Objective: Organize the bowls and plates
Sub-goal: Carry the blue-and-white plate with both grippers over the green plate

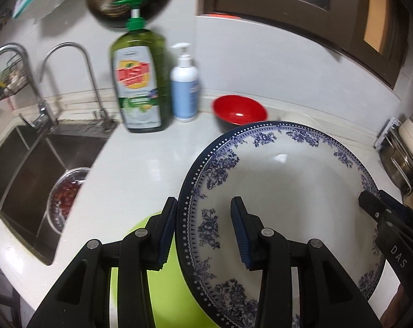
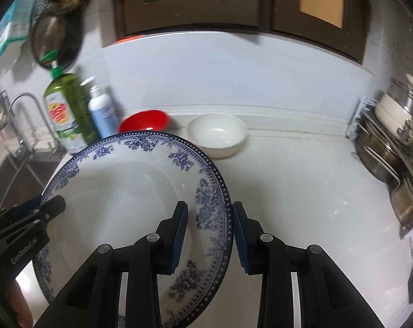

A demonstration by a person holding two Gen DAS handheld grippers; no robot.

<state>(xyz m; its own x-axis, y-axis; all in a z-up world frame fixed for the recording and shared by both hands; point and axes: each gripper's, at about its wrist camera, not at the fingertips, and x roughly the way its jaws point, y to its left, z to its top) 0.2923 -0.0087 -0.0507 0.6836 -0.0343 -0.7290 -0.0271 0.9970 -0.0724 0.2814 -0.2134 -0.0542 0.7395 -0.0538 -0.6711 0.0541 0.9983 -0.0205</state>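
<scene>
A large white plate with a blue floral rim (image 1: 283, 191) (image 2: 124, 191) is held tilted above the counter. My left gripper (image 1: 206, 232) straddles its left rim, one finger inside and one outside, with a gap beside the rim. My right gripper (image 2: 210, 235) straddles its right rim the same way; it also shows in the left wrist view (image 1: 375, 207). A lime green bowl (image 1: 162, 287) sits under the plate's left side. A red bowl (image 1: 239, 110) (image 2: 143, 121) and a white bowl (image 2: 217, 134) stand at the back by the wall.
A green dish soap bottle (image 1: 138, 82) and a white pump bottle (image 1: 184, 87) stand by the wall. A sink (image 1: 28, 169) with a metal colander (image 1: 67, 196) is left. Pots on a rack (image 2: 389, 147) are right.
</scene>
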